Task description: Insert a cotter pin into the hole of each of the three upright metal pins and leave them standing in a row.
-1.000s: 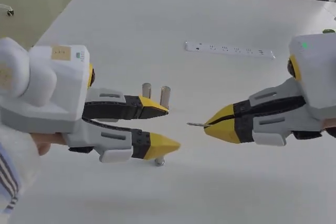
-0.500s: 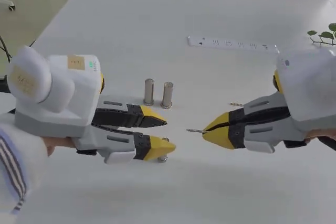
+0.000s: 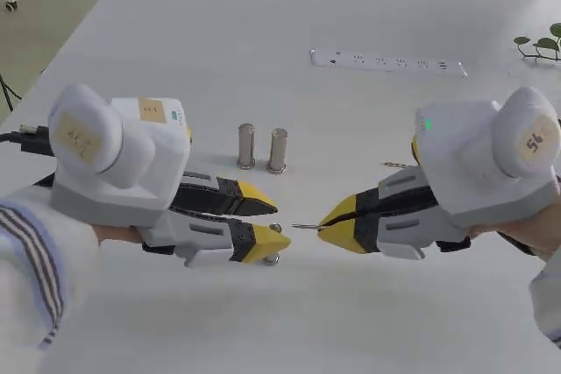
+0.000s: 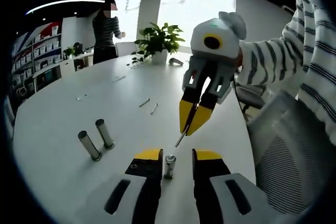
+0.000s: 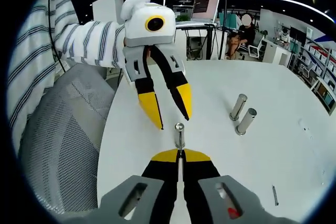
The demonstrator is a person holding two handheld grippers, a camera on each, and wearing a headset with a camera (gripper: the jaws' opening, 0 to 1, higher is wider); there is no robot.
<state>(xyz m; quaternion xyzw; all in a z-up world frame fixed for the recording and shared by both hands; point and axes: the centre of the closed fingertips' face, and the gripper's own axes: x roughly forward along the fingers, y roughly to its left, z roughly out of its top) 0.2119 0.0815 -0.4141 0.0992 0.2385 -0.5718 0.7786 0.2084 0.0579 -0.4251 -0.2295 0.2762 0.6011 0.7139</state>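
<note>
Standing across the worktop [image 3: 263, 41], I see the left tongs [image 3: 279, 223] spread apart around one upright metal pin [image 4: 169, 166]. A gap shows on each side of it in the left gripper view, so nothing seems to brace it. The right tongs [image 3: 323, 222] are pinched tight on a cotter pin [image 3: 304, 227], whose bare tip points at that metal pin from close by. The other two metal pins [image 3: 246, 146] [image 3: 277, 149] stand side by side farther back, and a spare cotter pin [image 3: 394, 165] lies apart on the worktop.

I think the main risk is a miss. The hole is too small to make out, and a tip striking solid metal would likely push the unclamped pin over. The thin cotter pin could also twist in its grip under a sideways load. If the left tongs close unevenly, one jaw may knock the pin down first.
</note>
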